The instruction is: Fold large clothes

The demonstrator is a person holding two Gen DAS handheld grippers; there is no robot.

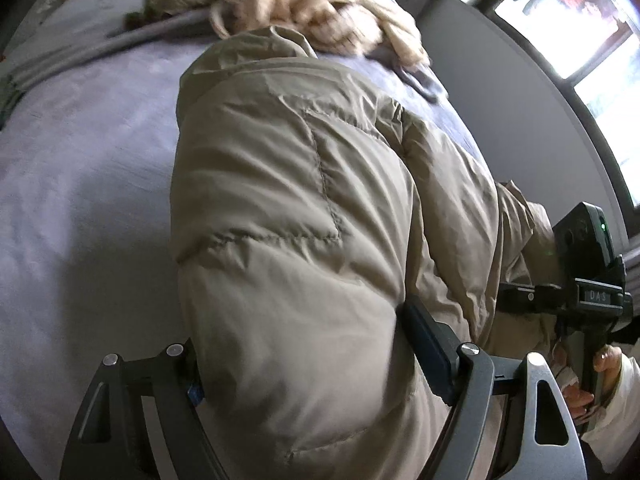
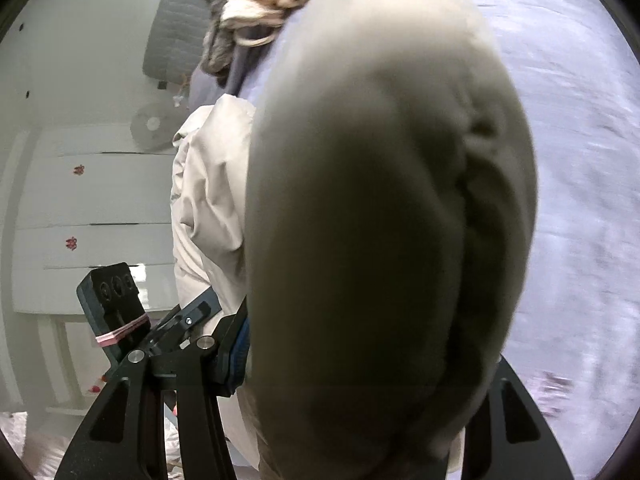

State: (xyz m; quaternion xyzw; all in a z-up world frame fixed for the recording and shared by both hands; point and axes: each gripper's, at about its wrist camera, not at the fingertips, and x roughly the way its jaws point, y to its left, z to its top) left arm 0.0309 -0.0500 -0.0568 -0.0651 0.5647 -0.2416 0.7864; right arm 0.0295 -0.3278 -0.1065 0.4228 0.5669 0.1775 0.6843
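Padded beige jacket lies lengthwise on the bed, whose lavender cover shows on both sides of it. At the jacket's far end sits its pale fur trim, with a grey folded cloth beside that. At the jacket's near end, the left gripper has its jaws clamped on a thick puffed fold of the fabric. Just right of the jacket, the right gripper appears, held by a hand in a white sleeve. In the right wrist view, the right gripper likewise has its jaws pressed on a bulging fold of jacket; a white dresser stands left of the jacket.
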